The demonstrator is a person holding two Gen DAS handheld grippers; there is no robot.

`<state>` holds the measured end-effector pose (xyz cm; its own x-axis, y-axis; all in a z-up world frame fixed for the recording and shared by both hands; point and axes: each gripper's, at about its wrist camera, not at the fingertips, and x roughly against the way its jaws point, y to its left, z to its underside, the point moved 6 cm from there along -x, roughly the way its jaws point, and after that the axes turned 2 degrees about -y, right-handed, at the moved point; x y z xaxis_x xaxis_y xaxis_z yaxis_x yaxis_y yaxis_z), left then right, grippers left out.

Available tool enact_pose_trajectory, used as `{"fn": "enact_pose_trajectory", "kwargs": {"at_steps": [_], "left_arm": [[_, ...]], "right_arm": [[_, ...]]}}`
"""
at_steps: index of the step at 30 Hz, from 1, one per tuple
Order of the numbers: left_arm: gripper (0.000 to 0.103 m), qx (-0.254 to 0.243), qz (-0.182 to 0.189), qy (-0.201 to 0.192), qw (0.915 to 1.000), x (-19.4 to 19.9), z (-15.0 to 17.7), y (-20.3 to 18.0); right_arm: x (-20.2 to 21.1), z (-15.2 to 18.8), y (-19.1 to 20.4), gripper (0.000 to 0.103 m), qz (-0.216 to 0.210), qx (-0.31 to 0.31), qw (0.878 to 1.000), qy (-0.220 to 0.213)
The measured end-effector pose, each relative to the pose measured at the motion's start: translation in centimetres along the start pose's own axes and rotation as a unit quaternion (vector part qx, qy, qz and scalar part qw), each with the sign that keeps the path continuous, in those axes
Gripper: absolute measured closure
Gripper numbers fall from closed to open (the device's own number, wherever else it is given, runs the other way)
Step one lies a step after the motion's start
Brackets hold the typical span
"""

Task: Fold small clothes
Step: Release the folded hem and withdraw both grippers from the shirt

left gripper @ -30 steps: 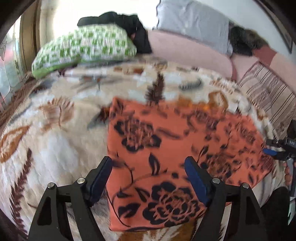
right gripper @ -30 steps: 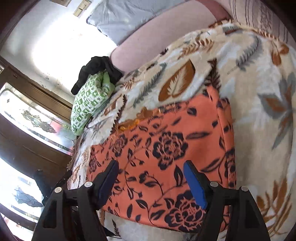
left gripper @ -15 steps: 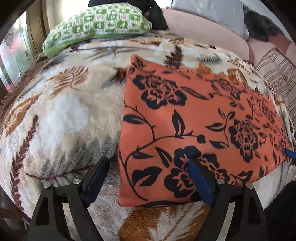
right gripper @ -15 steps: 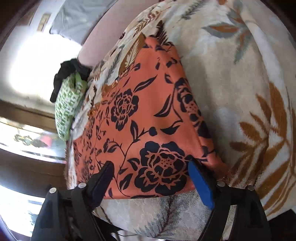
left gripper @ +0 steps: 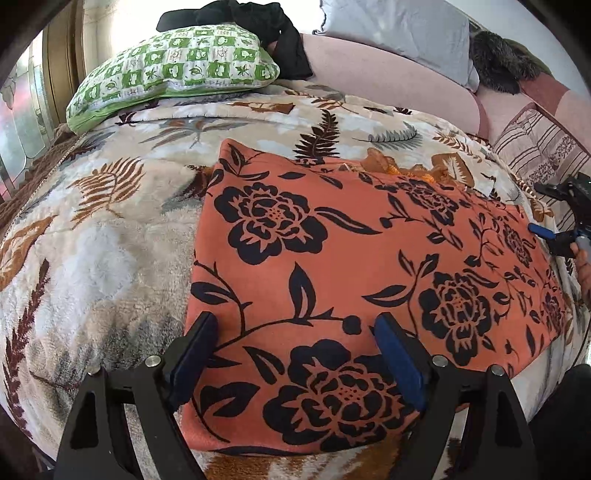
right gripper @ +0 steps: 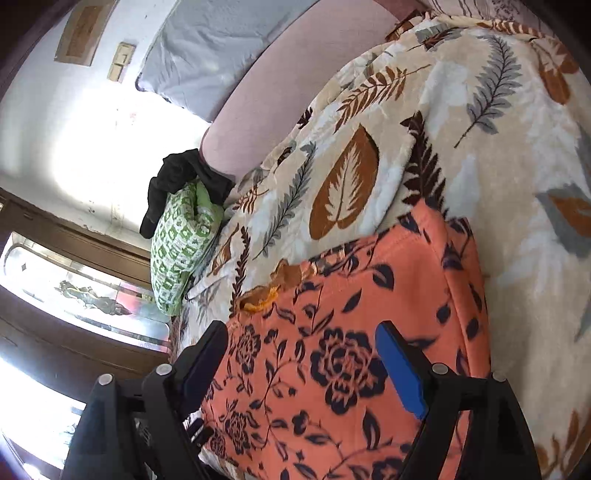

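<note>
Now | orange cloth (left gripper: 354, 258) flat, long axis left-right | left gripper (left gripper: 295, 354), right gripper (right gripper: 303, 365) fingers spread, empty

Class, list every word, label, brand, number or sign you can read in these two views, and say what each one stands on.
None can be read.
Green checked pillow: small leaf-like motifs in its squares, no legible lettering.
Framed plaque on the wall: too blurred to read.

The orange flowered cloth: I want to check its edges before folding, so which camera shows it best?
The left wrist view: the orange flowered cloth lies nearly whole there, near edge and both sides visible. The right wrist view is tilted, slightly blurred, and cuts off its lower part.
</note>
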<state>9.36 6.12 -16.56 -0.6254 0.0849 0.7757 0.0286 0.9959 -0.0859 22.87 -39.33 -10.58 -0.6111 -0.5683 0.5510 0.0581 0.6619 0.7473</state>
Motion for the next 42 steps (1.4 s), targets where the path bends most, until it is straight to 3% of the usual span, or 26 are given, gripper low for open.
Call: {"fn": "enact_pose_trajectory", "kwargs": {"at_steps": [2,4,7,9,10,12,13,14,16,19,22,24,27,30,33,36,38,42], "left_arm": [[0.014,-0.015,-0.007,-0.005,0.9999,-0.2,-0.2,-0.2],[0.014,-0.017,-0.005,-0.008,0.9998,-0.2,-0.2,-0.1],[0.014,-0.007,0.0,-0.018,0.9998,0.3,-0.4,-0.1],[0.014,-0.004,0.012,-0.029,0.9995,1.2,-0.7,-0.3],[0.014,-0.002,0.023,-0.038,0.999,1.8,-0.8,-0.6],[0.014,-0.002,0.042,-0.054,0.9977,3.0,-1.1,-1.1],[0.014,-0.01,0.045,-0.054,0.9974,3.2,-1.0,-1.5],[0.014,-0.02,0.039,-0.041,0.9982,2.7,-0.6,-1.6],[0.014,-0.033,0.014,0.016,0.9992,0.7,1.0,-1.2],[0.014,-0.048,0.012,-0.024,0.9985,2.7,0.8,-1.7],[0.014,-0.036,0.04,-0.079,0.9954,5.8,-0.1,-1.7],[0.013,-0.038,0.036,-0.064,0.9966,5.4,0.6,-1.4],[0.013,-0.037,0.014,0.02,0.999,1.6,3.0,-0.6],[0.013,-0.08,-0.002,-0.002,0.9968,2.2,3.0,-1.6],[0.013,-0.083,-0.008,0.002,0.9965,1.8,3.3,-1.7],[0.013,-0.082,-0.006,0.002,0.9966,1.7,3.2,-1.6],[0.012,-0.082,-0.004,0.002,0.9967,1.8,3.3,-1.7],[0.011,-0.08,-0.009,0.005,0.9967,1.7,3.1,-1.7]], "right_arm": [[-1.7,-1.1,-5.2,0.02,0.068,-0.061,0.996,0.002],[-1.2,-1.6,-5.8,0.02,0.027,-0.104,0.994,-0.03],[-0.2,-1.2,-1.8,0.019,0.053,-0.021,0.998,-0.041],[-0.1,-0.7,0.9,0.019,0.011,0.015,0.999,-0.037],[-0.3,-0.5,1.4,0.018,0.013,0.035,0.998,-0.04],[-2.1,-0.5,-1.0,0.016,0.102,0.037,0.994,-0.017],[-2.9,-0.4,-3.3,0.019,0.13,0.002,0.991,0.004],[-2.6,-0.5,-3.7,0.019,0.118,-0.022,0.993,-0.012],[-1.8,-0.5,-0.8,0.018,0.118,-0.009,0.993,-0.026],[-3.0,1.0,7.2,0.018,0.07,0.067,0.995,0.0],[-6.5,5.0,16.8,0.018,-0.023,0.148,0.985,0.084],[-10.1,8.3,22.1,0.018,-0.082,0.169,0.97,0.152],[-15.4,13.3,27.5,0.018,-0.153,0.169,0.945,0.235],[-21.7,17.4,29.7,0.018,-0.183,0.132,0.928,0.295],[-27.4,20.0,30.2,0.018,-0.219,0.065,0.909,0.348],[-32.2,19.6,27.4,0.018,-0.126,0.069,0.941,0.306],[-32.9,19.1,26.8,0.018,-0.137,0.016,0.945,0.296],[-31.5,19.6,30.4,0.017,-0.18,0.072,0.933,0.303]]}}
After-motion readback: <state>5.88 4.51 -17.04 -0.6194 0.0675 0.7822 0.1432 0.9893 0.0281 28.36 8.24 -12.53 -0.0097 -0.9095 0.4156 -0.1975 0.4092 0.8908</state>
